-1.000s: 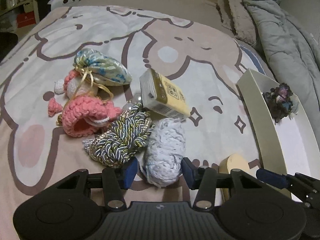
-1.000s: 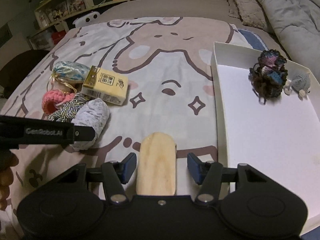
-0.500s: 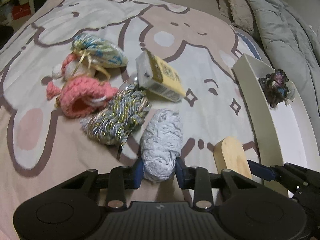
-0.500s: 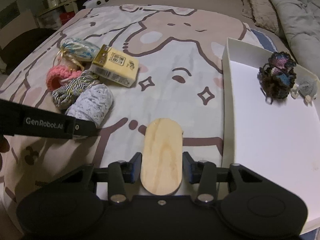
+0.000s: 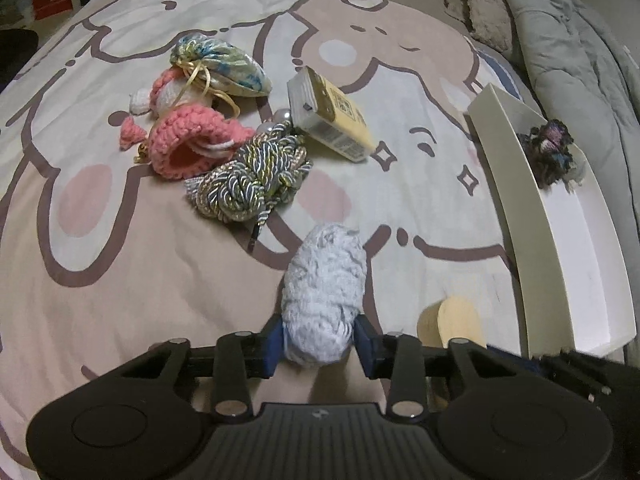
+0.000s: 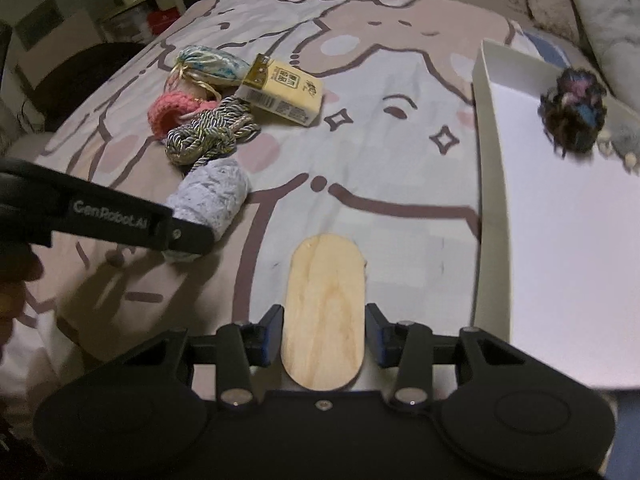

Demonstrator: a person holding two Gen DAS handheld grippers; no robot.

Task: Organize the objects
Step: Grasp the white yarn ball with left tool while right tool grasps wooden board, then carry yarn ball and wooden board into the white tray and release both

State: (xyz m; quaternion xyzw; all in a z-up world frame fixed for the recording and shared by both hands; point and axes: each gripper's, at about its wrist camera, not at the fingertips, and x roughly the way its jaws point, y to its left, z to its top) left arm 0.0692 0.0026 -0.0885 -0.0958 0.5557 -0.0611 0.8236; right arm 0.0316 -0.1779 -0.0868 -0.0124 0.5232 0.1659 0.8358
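Both claws are loaded, the left claw (image 5: 320, 344) pinching the pale yarn ball (image 5: 324, 292) and the right claw (image 6: 323, 336) the wooden paddle (image 6: 324, 308), while the white tray (image 6: 560, 240) at three o'clock holds only a dark pompom (image 6: 574, 114), and four items wait on the bed (image 5: 120, 280) at eleven o'clock.

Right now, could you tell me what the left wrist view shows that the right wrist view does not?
Left wrist only: the left gripper gripping the pale yarn ball, seen along its own fingers, and a small white knitted piece.

Right wrist only: the right gripper gripping the wooden board, and the left gripper's side branding.

Both: the white tray, yellow box, pink crochet and braided cord.
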